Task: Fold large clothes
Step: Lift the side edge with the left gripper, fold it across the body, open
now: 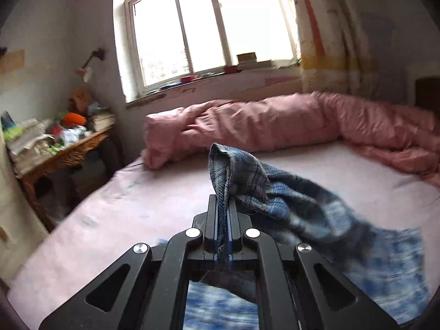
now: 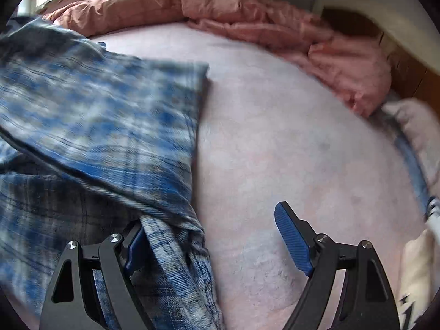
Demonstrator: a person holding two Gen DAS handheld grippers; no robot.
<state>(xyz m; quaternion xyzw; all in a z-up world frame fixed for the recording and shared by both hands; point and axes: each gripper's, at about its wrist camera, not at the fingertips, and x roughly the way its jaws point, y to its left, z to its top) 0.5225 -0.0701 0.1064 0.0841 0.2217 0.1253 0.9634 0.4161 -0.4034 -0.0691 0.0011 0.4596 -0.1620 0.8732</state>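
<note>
Left gripper [image 1: 222,206] is clamped on a bunched edge of the blue plaid shirt [image 1: 288,200], lifting that fold clear of the pink bed sheet [image 1: 137,220] — probably so it can be carried across for a fold. The rest trails right onto the bed, in front of the rolled pink quilt [image 1: 275,121].

Right gripper [image 2: 211,236] hangs over the bed with jaws wide apart, gripping nothing — the shirt's [image 2: 110,115] hem lies against its left finger [image 2: 134,242], seemingly lined up to be taken next.
</note>
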